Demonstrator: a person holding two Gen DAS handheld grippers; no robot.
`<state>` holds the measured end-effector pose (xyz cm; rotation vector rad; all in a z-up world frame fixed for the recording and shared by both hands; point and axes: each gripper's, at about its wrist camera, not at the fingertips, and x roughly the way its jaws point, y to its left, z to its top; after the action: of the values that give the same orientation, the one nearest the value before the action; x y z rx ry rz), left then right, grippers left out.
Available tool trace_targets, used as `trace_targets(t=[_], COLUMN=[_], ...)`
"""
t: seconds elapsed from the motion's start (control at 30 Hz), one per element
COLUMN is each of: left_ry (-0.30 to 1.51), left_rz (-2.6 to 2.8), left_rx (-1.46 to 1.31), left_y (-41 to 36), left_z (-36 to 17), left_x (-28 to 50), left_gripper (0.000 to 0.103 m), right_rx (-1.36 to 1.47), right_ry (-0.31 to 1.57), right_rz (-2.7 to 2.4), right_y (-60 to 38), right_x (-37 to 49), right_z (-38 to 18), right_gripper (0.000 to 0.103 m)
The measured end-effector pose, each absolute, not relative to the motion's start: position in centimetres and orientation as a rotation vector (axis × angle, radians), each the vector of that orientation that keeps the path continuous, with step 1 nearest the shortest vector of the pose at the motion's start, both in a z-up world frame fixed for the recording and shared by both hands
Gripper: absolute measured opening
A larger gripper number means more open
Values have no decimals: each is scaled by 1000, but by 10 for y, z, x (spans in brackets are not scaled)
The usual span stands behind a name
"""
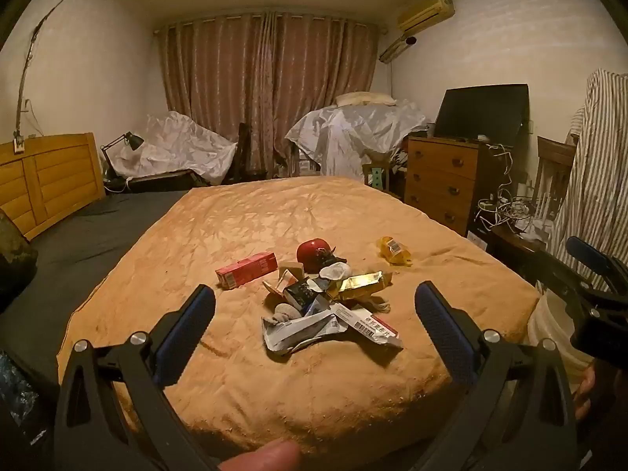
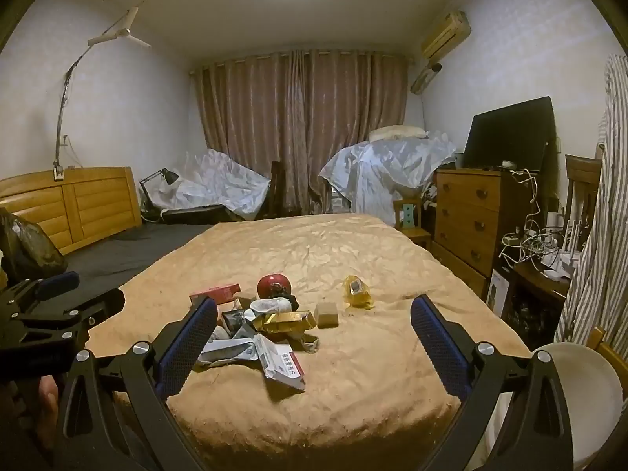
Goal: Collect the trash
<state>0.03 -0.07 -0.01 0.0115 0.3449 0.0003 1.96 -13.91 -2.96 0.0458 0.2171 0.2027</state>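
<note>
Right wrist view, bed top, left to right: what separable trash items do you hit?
Red box → red apple → gold foil packet → tan block → yellow wrapper. Overlapping papers in the pile skipped.

Trash pile [image 1: 325, 306] heaped on bedspread [image 1: 274, 216].

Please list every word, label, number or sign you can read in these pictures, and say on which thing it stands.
No text can be read with certainty.
White packet at the front of the pile: a barcode and large Chinese characters, too blurred to quote.
Red box: print too small.
Yellow wrapper: a barcode label, unreadable.
Gold wrapper and dark carton: markings blurred.
</note>
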Motion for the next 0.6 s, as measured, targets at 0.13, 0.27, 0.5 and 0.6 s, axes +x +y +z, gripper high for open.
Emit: trace_targets(t=[0.13, 0.27, 0.5, 0.6], left_ry=[342, 344, 345, 345], left_rz=[1, 1, 1, 1], left_rx=[8, 6, 6, 4], left_y=[-1, 0, -1, 0], left_z=[0, 0, 0, 0], left_x=[0, 0, 0, 0], left_gripper=[98, 98, 98, 98], right_rx=[41, 39, 38, 37], right_ry=[226, 223, 230, 231], right_rz=[201, 200, 202, 201], right_y=[-139, -139, -139, -139], right_x=[20, 18, 20, 20], right_z=[-29, -29, -28, -28], right_gripper=[99, 99, 99, 99])
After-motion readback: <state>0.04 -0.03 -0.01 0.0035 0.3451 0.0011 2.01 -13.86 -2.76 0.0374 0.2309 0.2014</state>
